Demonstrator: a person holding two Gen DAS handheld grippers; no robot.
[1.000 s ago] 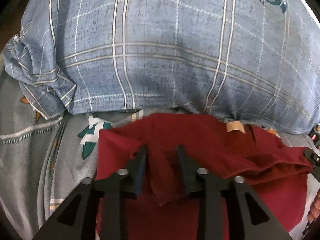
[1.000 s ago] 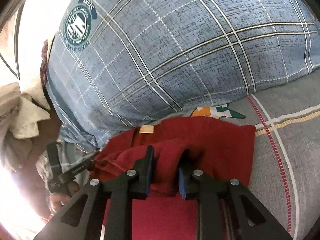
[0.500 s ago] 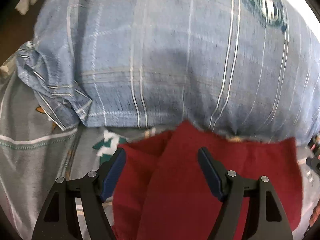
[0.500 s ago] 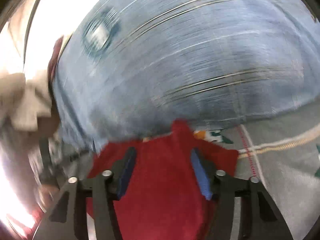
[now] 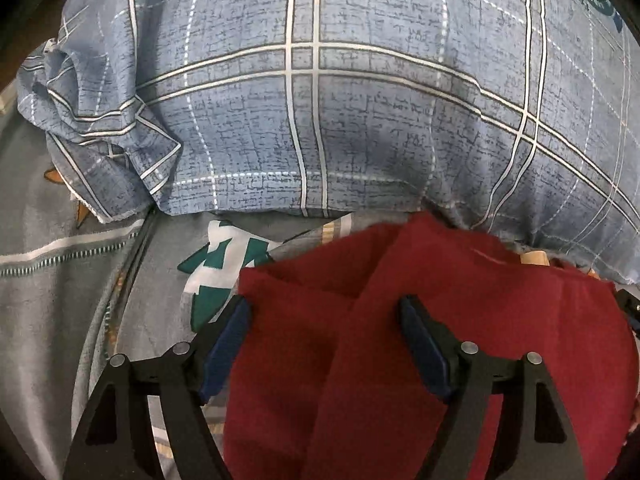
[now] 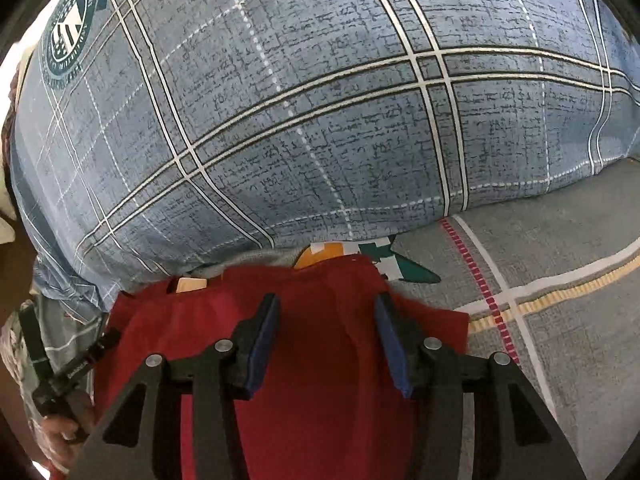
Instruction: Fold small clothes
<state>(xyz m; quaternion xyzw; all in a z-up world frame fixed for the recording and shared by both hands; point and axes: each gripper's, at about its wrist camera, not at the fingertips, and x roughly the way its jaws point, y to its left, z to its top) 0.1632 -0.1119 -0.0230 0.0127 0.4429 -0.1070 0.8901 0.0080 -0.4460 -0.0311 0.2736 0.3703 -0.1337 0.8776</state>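
**Both grippers let go of the red cloth**

Left gripper (image 5: pixel 324 312) first: we see its jaws standing wide over the red garment (image 5: pixel 460 320), blue pads clear of the cloth on both sides. A second ago those pads pinched a raised ridge of the fabric; the jaws have just been opening, and now the cloth lies loose between them, not pressed. The fold that stood up then has dropped flat, leaving a diagonal flap laid across the garment's left part.

Moving right, we find the right gripper (image 6: pixel 326 308) about half open, its pads also apart from the cloth. It too clamped a bunched ridge a second ago, and its jaws opened within that second; the red fabric beneath it now lies smooth. In the right wrist view the left gripper shows at the lower left edge, held by a hand (image 6: pixel 60 432).

We place the garment on the grey patterned bed sheet (image 6: pixel 560 340), its far edge touching the foot of the blue plaid pillow (image 5: pixel 320 120), with a tan label (image 6: pixel 192 284) showing near that edge. A green and white print (image 5: pixel 212 276) on the sheet lies just left of the garment, more of it uncovered than before.
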